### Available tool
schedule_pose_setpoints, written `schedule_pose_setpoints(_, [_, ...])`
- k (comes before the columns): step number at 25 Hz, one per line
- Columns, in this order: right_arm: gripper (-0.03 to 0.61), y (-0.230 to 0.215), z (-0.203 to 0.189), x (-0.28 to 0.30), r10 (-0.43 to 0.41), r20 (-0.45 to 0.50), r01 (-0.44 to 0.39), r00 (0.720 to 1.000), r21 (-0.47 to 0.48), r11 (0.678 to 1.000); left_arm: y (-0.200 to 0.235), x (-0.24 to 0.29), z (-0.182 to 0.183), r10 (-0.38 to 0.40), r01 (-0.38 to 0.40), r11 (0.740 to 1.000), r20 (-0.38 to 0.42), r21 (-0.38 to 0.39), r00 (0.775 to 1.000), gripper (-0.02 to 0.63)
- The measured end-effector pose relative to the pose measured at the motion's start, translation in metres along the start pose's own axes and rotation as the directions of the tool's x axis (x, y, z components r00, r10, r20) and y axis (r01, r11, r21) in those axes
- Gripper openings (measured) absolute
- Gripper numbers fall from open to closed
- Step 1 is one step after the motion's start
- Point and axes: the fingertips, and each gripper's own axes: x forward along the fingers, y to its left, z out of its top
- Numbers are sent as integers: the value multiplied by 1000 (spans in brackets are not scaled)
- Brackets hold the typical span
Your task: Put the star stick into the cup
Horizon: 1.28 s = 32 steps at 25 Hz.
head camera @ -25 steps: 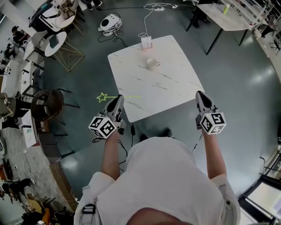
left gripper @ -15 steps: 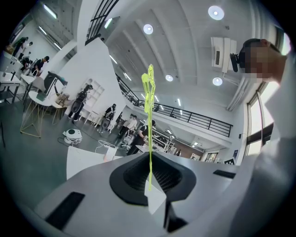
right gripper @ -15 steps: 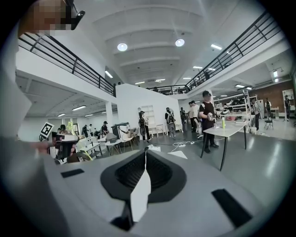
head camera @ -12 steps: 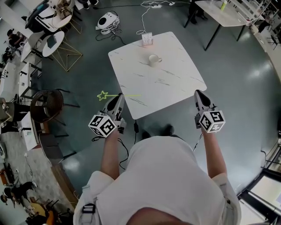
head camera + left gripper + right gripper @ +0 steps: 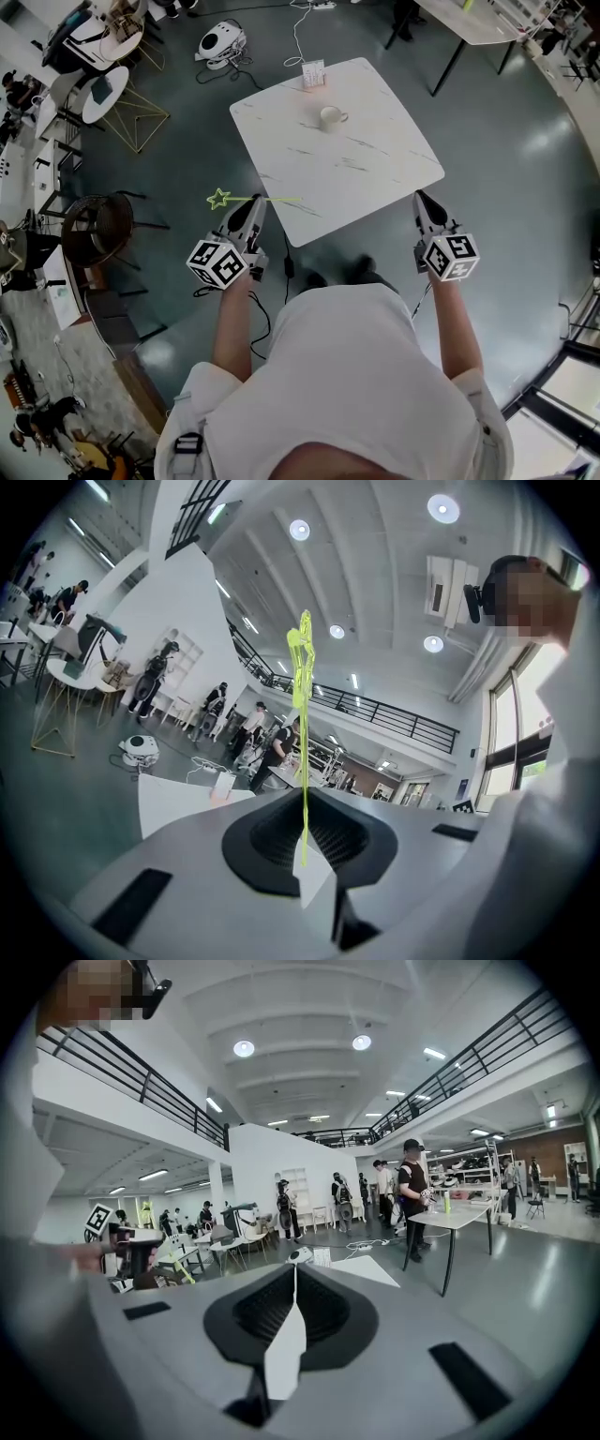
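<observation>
The stick (image 5: 302,667) is off the table (image 5: 375,159), in the air by its near left corner. It lies crosswise in your left claw (image 5: 254,206), which is pinched tight on the thin shaft. The star pokes out to the left and the bare end reaches over the table edge. The cup (image 5: 329,117) stands well apart, toward the far side.

The likeliest trouble is the grip. A shaft this thin can swivel between the pads when you tip it upright, and the end then misses the cup's mouth. If the end strikes the rim or wall instead, it may shove or topple the cup, which looks light. Your right claw (image 5: 424,202) is closed on nothing and nowhere near enough to steady it. Once released, a long stick leaning on the rim could also tip the cup.
</observation>
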Motion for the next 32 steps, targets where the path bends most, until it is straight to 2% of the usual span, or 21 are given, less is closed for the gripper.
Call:
schedule_pose_setpoints(5, [26,3,-9,1,-17,-9,17,1000,6,1000,12,-2,-1,-1,1,1000,-8,-9,1000,25])
schedule_pose_setpoints(12, [26,-9,-4,7,-10,-1,10,1000,9,1000,10,11,2,8,-8,1000,-2,1,1000,25])
schedule_pose_setpoints(24, [26,-47,11,91,100,-23,-101,995,0,995,32,61,3,98,-98,995,-1,-23,995,25])
schedule_pose_setpoints(32, [26,-77,21,157,178,-41,-177,983,25,984,44,113,19,145,-145,989,-11,-1,989,25])
